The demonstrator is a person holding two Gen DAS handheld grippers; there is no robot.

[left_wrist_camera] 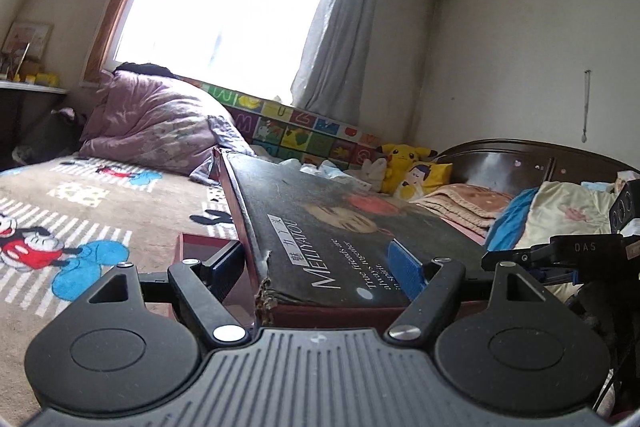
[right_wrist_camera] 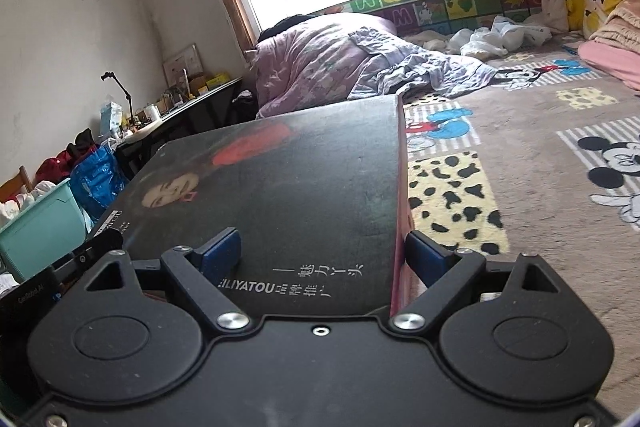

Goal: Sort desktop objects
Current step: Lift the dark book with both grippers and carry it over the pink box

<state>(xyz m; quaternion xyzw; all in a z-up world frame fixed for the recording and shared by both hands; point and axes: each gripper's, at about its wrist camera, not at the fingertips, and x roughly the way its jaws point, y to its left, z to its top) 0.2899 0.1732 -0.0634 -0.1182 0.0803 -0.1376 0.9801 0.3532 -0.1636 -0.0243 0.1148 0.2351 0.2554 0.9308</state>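
Note:
A flat dark box lid (left_wrist_camera: 340,239) printed with a woman's face and "MEILIYATOU" fills the middle of both views (right_wrist_camera: 288,195). My left gripper (left_wrist_camera: 320,267) is shut on its near edge, one blue pad on top and one below. My right gripper (right_wrist_camera: 320,255) is shut on another edge of the same lid, one blue pad on top and one past its red side. The lid is held tilted above the bed. A red box part (left_wrist_camera: 200,247) shows beneath the lid at left.
A bed with a Mickey Mouse blanket (right_wrist_camera: 540,187) lies under the lid. A purple quilt (left_wrist_camera: 156,123) is heaped by the window. Pikachu plush toys (left_wrist_camera: 404,163) sit by the dark headboard. A cluttered desk (right_wrist_camera: 180,115), a teal bin (right_wrist_camera: 40,227) and a blue bag stand at left.

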